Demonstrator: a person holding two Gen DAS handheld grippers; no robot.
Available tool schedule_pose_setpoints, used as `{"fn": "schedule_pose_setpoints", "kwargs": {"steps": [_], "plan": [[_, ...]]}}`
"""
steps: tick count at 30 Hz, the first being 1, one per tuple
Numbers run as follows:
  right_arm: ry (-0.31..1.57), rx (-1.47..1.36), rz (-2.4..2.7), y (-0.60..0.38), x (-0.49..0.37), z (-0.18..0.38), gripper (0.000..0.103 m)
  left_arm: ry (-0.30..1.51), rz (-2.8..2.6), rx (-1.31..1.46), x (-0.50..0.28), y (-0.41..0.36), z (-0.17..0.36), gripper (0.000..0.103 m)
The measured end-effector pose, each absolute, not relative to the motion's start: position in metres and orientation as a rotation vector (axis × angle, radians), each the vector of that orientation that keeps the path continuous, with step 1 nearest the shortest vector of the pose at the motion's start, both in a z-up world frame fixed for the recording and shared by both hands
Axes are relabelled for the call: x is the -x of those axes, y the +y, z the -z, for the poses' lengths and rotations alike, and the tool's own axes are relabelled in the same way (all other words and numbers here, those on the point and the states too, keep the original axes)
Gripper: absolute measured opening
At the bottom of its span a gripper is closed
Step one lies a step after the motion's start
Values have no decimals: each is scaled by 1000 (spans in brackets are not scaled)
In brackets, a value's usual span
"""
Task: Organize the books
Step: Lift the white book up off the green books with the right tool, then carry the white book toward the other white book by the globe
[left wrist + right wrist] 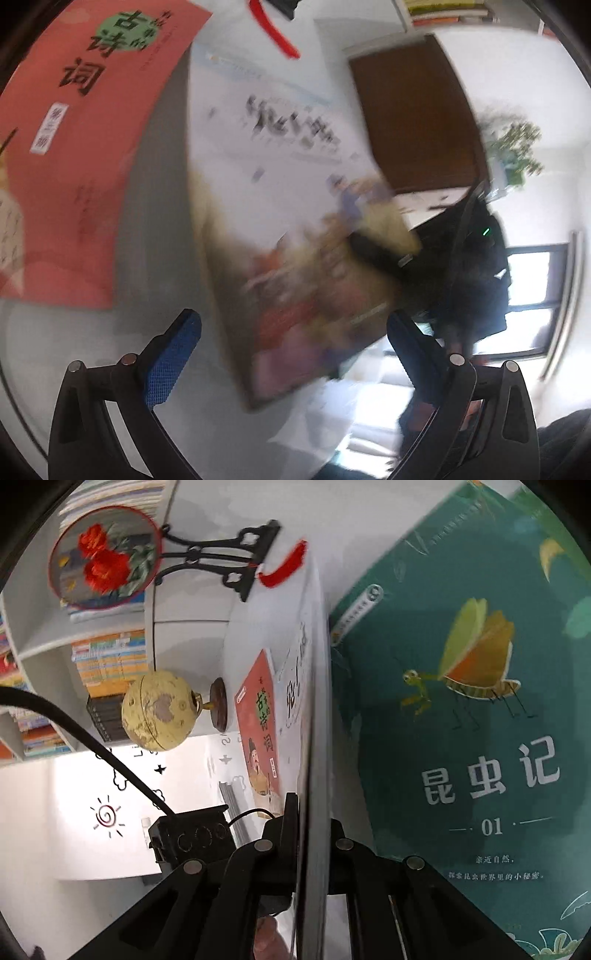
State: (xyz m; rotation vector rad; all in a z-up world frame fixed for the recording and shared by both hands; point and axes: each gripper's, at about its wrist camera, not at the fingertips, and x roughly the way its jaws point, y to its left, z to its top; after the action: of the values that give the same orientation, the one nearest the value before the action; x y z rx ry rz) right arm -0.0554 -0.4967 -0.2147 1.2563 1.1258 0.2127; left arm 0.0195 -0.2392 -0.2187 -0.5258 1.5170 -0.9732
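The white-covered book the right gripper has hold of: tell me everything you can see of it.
The white-covered book is thin, seen edge-on from the right wrist, its pale page edge running up the frame. The right gripper is shut on its near edge. From the left wrist its cover shows blurred dark lettering above a colourful picture, tilted off the table. The teal insect book lies just beyond it.

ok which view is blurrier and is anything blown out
Left wrist view: the white illustrated book is motion-smeared, the bright window blown out. Right wrist view: sharp on the teal insect-cover book, fisheye-bent edges, and the pale wall overexposed.
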Motion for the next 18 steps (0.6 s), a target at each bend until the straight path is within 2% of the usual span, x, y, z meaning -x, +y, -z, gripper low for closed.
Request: {"fn": "schedule_pose_setpoints", "kwargs": {"steps": [4, 13, 18], "plan": [[1191, -1036, -135, -486, 46, 203, 5, 1475, 982, 479, -28, -250, 209, 100], [1169, -452, -79, -437, 38, 154, 9, 1359, 1012, 435, -27, -246, 184, 100], [1103, -316, -82, -429, 55, 136, 10, 1331, 1022, 439, -24, -243, 176, 100]]}}
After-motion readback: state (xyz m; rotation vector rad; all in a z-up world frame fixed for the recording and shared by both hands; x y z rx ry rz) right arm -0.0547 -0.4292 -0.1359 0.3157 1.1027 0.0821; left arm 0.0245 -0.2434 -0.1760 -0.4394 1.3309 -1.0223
